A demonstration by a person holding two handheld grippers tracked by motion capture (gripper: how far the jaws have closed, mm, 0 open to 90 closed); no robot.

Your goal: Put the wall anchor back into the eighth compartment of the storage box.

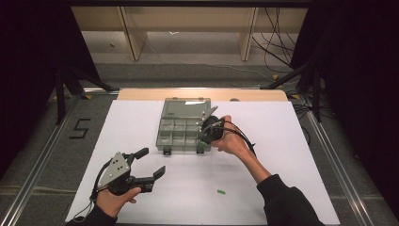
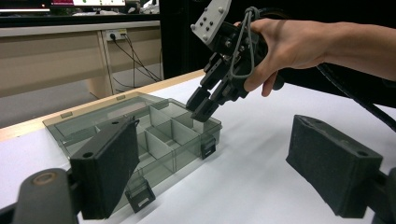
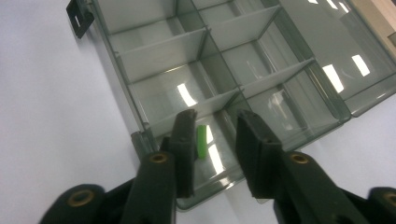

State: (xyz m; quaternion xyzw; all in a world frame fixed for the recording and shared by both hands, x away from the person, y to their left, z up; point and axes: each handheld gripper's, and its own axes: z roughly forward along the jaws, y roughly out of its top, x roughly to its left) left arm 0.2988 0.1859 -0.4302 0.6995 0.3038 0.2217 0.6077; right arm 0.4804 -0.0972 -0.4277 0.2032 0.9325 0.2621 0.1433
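A smoky clear compartment box (image 1: 162,136) lies open on the white table with its lid folded back. My right gripper (image 1: 203,140) hovers over the box's front right corner, tilted down, jaws open a little. In the right gripper view a small green piece (image 3: 201,141) lies in the corner compartment of the box (image 3: 163,51), just beyond the right gripper (image 3: 215,121) and close to one jaw. A second green piece (image 1: 220,191) lies on the table near the front. My left gripper (image 1: 153,161) rests wide open and empty at the front left.
The left gripper view looks past the left gripper (image 2: 210,158) to the box (image 2: 177,135), whose other compartments look empty, and the right gripper (image 2: 200,108) above it. White sheet (image 1: 282,141) covers the table; a wooden strip runs along its far edge.
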